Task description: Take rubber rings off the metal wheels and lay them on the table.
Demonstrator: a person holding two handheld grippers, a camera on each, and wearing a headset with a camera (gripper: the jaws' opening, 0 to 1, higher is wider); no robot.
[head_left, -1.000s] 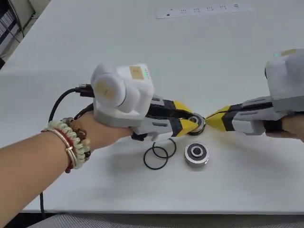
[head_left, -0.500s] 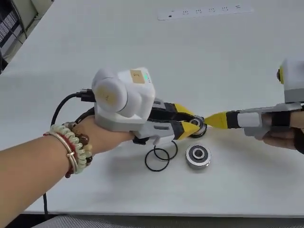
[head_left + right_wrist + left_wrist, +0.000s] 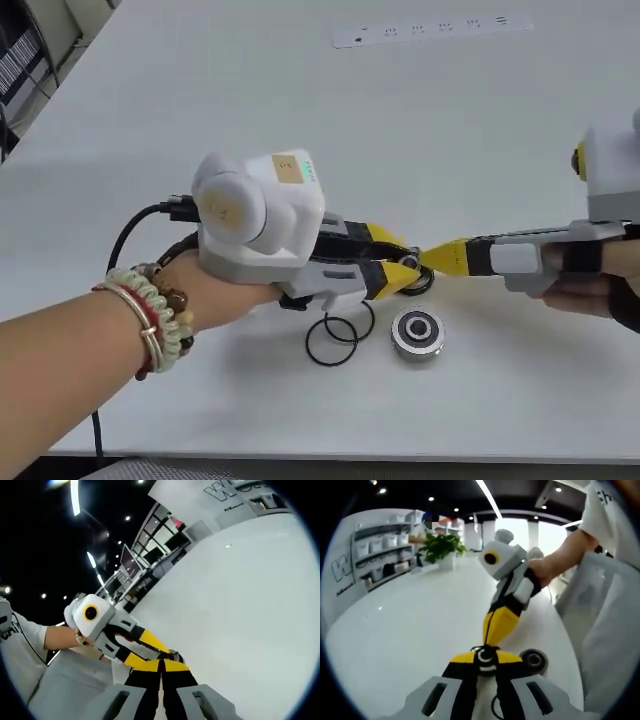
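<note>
Head view: left gripper clamped on metal wheel, wheel mostly hidden behind yellow jaws; right gripper tip meets it from right. Second wheel lies flat on table, bore up, beside two overlapping rubber rings, also flat

Left gripper view: held wheel faces camera, right gripper tip touching it

Right gripper view: own jaws pressed together; ring pinched or not, cannot tell
</note>
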